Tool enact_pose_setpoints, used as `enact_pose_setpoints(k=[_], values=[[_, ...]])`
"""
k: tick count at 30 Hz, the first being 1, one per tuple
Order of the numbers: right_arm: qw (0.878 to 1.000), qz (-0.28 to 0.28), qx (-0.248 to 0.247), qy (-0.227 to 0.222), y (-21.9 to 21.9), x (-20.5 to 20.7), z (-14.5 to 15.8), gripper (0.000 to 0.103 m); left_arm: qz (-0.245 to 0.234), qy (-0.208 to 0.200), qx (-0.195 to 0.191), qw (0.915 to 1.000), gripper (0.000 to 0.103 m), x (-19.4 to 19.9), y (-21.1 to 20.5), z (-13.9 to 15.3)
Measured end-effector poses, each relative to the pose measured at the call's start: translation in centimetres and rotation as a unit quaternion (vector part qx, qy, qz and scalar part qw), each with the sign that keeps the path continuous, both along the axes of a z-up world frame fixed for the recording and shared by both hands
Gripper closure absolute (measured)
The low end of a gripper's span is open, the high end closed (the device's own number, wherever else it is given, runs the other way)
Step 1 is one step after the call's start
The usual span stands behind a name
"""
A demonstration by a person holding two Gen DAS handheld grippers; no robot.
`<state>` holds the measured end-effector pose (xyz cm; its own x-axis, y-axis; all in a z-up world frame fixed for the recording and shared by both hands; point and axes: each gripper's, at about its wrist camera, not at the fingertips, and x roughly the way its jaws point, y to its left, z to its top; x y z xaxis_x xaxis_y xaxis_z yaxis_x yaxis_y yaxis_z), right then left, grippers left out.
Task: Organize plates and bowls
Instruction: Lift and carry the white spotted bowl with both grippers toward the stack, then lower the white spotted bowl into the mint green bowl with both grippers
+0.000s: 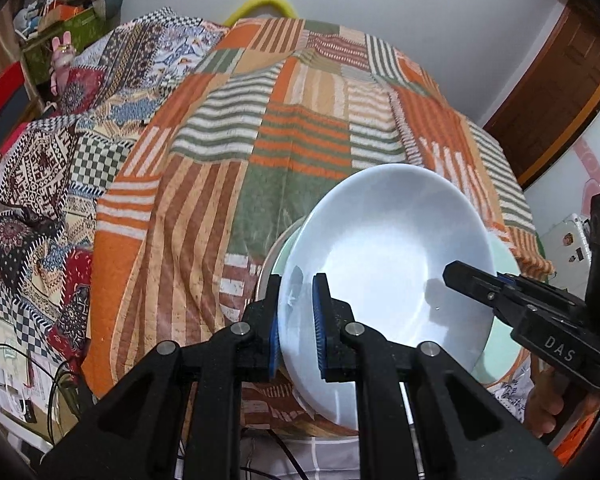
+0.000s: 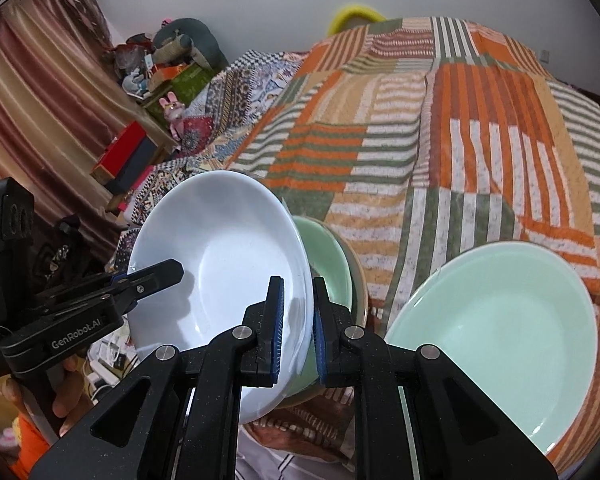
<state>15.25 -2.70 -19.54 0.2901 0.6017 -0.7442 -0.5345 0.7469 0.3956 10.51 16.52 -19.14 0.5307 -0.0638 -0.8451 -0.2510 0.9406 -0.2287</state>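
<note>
The white plate [image 2: 220,280] is clamped at opposite rims by the left gripper [image 1: 296,320] and right gripper [image 2: 298,324], tilted above a green bowl [image 2: 328,256] on the striped blanket [image 2: 440,160]. Both holds are thin rim pinches — uneven lowering could let it slip, and a hard set-down could chip the bowl or tip it on soft bedding.

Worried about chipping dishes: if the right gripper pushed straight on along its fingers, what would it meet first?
Probably the green bowl just beyond the white plate the right gripper clamps; depth is unclear.
</note>
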Motion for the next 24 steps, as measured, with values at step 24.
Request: enact_pose_setpoints(k=[24], values=[[0.997, 0.015, -0.062, -0.047, 1.3, -0.3, -0.7, 0.088, 0.011, 0.012, 0.011, 0.9998, 0.090, 0.4, 0.8, -2.4]])
